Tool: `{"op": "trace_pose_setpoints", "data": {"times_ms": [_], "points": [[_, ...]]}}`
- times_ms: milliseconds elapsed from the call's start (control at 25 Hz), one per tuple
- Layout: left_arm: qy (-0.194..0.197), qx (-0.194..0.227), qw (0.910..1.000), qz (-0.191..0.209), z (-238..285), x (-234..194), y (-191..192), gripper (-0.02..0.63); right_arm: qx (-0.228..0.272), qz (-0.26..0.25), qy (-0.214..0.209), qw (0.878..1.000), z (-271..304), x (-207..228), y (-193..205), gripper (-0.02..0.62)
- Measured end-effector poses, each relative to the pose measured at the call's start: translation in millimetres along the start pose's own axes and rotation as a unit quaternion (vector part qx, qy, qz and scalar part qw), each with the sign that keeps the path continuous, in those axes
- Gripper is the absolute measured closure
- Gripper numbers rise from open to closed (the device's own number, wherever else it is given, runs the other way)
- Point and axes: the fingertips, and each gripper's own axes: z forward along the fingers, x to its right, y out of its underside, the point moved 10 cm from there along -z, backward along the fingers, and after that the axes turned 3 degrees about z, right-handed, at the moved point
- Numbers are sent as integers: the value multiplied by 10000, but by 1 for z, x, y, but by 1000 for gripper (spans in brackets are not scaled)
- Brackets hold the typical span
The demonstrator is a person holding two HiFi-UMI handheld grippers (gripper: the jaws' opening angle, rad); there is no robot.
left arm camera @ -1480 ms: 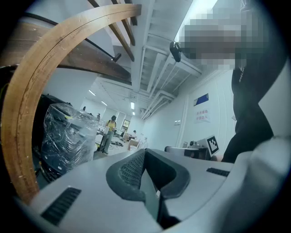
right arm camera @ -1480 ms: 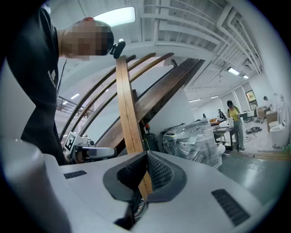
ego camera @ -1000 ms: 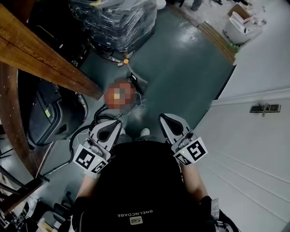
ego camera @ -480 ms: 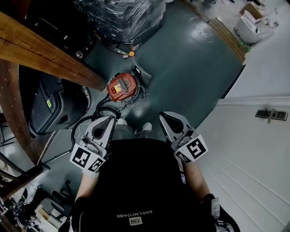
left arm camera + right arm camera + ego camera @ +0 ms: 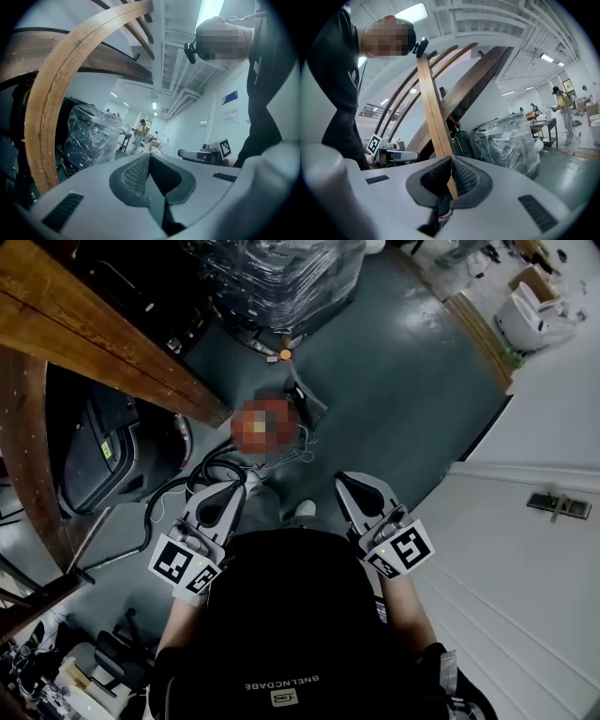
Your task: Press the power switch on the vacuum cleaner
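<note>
Wrapped pallet (image 5: 272,277) in all three views

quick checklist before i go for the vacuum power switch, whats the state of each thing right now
1. Left gripper free to press: ok, jaws shut on nothing.
2. Right gripper free to press: ok, jaws shut on nothing.
3. Vacuum cleaner located: ok, on the floor ahead of both grippers.
4. Power switch in sight: cannot tell, the vacuum's body is blurred over.
5. A gripper close to the vacuum: not ok, both are held up by the torso, well apart from it.
6. Way down to it free: cannot tell, the black hose loops on the floor beside it.
</note>
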Motion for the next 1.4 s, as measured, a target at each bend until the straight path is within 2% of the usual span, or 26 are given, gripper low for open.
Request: {"op": "trace_pose_setpoints", "data": {"times_ms": [440,720,920,1040,1200,1400], "points": [[166,-59,9995,-275,-33,-128,-18,592,-429,-162,-148,9988,143,-19,-13,568],[-49,-85,9994,-328,-53,-168,-22,592,-706,-340,-405,9961,211,-25,-18,568],[-576,68,9976,-387,-64,-167,-22,592,-1060,-450,-869,9895,243,-24,-18,568],[-923,14,9947,-448,-73,-161,-16,592,-1251,-524,-1214,9833,255,-21,-16,568],[-1500,228,9863,-644,-82,-152,-13,592,-1549,-658,-1693,9711,270,-17,-15,568],[-2042,253,9749,-846,-85,-131,-3,592,-1980,-750,-2207,9521,285,-8,-6,568]]}}
